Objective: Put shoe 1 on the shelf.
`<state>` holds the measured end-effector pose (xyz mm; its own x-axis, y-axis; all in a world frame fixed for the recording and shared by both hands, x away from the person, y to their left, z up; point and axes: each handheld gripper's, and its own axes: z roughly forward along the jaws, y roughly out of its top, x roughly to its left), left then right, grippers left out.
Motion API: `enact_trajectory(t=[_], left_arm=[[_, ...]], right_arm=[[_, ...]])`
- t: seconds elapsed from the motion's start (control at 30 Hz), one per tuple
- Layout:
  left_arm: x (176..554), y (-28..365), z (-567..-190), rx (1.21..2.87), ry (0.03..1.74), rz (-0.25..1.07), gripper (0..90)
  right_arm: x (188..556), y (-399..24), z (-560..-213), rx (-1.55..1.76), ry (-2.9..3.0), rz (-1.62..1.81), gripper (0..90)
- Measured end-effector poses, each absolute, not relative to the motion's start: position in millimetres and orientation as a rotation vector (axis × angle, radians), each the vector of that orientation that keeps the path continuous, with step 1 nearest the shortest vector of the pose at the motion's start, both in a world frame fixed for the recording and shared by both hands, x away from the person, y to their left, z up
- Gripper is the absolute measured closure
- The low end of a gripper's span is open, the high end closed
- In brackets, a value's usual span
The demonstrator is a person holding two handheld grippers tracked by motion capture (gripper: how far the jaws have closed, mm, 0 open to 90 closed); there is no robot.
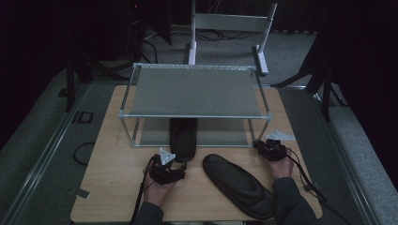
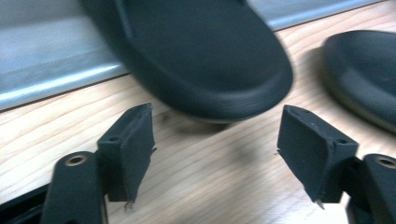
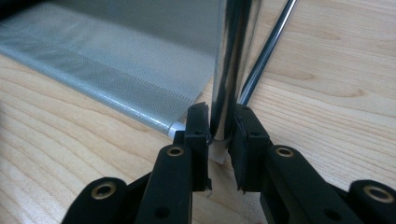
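Note:
A black slipper [image 1: 183,136] lies half under the metal rack [image 1: 197,91], its toe on the lower shelf and its heel [image 2: 205,56] out on the wooden table. My left gripper [image 1: 177,168] is just in front of that heel. Its jaws stand open [image 2: 215,112], one on each side of the heel's tip, and neither touches it. A second black slipper [image 1: 239,185] lies flat on the table to the right, also seen at the right edge [image 2: 364,74]. My right gripper [image 1: 264,147] is shut [image 3: 220,109] on the rack's chrome front right leg [image 3: 229,65].
The rack has two grey shelves in a chrome frame and takes up the far half of the table [image 1: 108,187]. A thin chrome rod [image 3: 266,51] slants away behind the gripped leg. A white stand [image 1: 230,23] is on the floor beyond.

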<state>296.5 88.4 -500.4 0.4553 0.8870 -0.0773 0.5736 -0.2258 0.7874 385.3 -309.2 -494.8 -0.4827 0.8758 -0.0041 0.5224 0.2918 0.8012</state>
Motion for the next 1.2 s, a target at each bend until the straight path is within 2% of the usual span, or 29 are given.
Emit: enact_trajectory(t=[0.13, 0.43, 0.77, 1.2], left_arm=[[300, 85, -498, 1.928, 1.211, 0.517, 23.7], [315, 85, -494, 1.964, 1.219, 0.535, 26.5], [349, 85, -496, 1.971, 1.195, 0.552, 27.6], [365, 89, -498, 1.95, 1.185, 0.539, 28.1]], right_arm=[[385, -309, -495, 1.252, 2.117, 1.059, 78.0], [385, -309, -495, 1.252, 2.117, 1.059, 78.0], [386, -309, -495, 1.254, 2.117, 1.06, 78.1], [386, -308, -494, 1.252, 2.119, 1.049, 78.2]])
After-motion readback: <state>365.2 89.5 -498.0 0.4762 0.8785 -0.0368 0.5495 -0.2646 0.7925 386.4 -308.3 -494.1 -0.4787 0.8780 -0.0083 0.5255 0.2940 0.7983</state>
